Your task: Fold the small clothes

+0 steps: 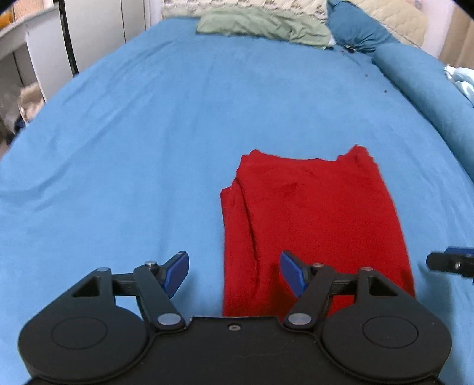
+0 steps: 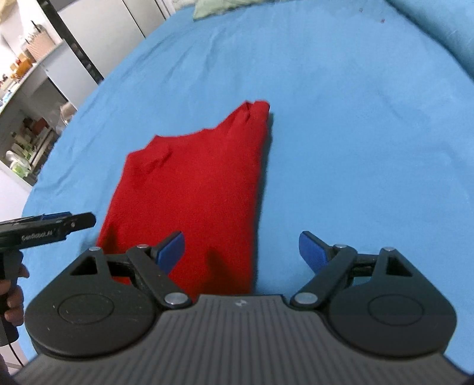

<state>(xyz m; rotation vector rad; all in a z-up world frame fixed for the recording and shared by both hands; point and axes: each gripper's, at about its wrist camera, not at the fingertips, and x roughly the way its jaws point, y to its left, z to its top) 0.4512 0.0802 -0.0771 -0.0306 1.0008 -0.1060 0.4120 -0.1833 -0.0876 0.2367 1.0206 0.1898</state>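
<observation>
One red garment (image 1: 314,219) folded flat on blue bedsheet (image 1: 148,133), both tongs spread, empty.

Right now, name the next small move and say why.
Probably lower both open hand-held grippers, left and right, to the near edge of the red garment and pinch it. It lies as a long folded strip on the blue sheet, and neither gripper holds anything.

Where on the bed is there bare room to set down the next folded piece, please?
Bare blue sheet lies wide to the left of the red garment and beyond it, up to the green cloth at the head. Right of the garment is free too. The far right by the blue bolster is crowded.
</observation>
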